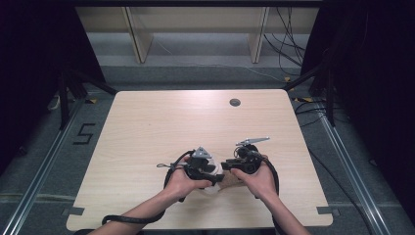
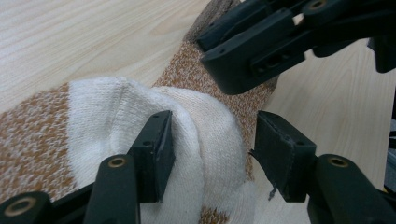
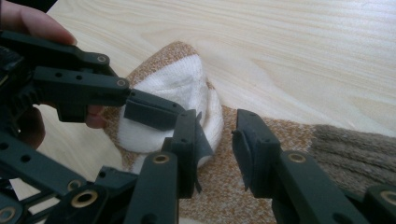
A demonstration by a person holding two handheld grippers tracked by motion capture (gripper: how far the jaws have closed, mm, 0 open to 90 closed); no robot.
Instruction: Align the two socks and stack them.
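Sock (image 2: 205, 135) is showing as knitted cloth: fuzzy white toe, orange-and-white flecked body, coarser ribbed brown cuff. Table (image 1: 161, 122) is reading as pale wood grain, smooth, matt. Left gripper (image 2: 212, 156) and right gripper (image 3: 217, 140) are looking like matt black plastic, probably, with brass-coloured metal pivots.

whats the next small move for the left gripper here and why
Probably close the left gripper on the white fold of the sock. Its fingers are open and straddle that raised fold, one pad already against the fabric, the other apart from it. The right gripper hovers open over the orange part, so nothing seems to hold the sock yet.
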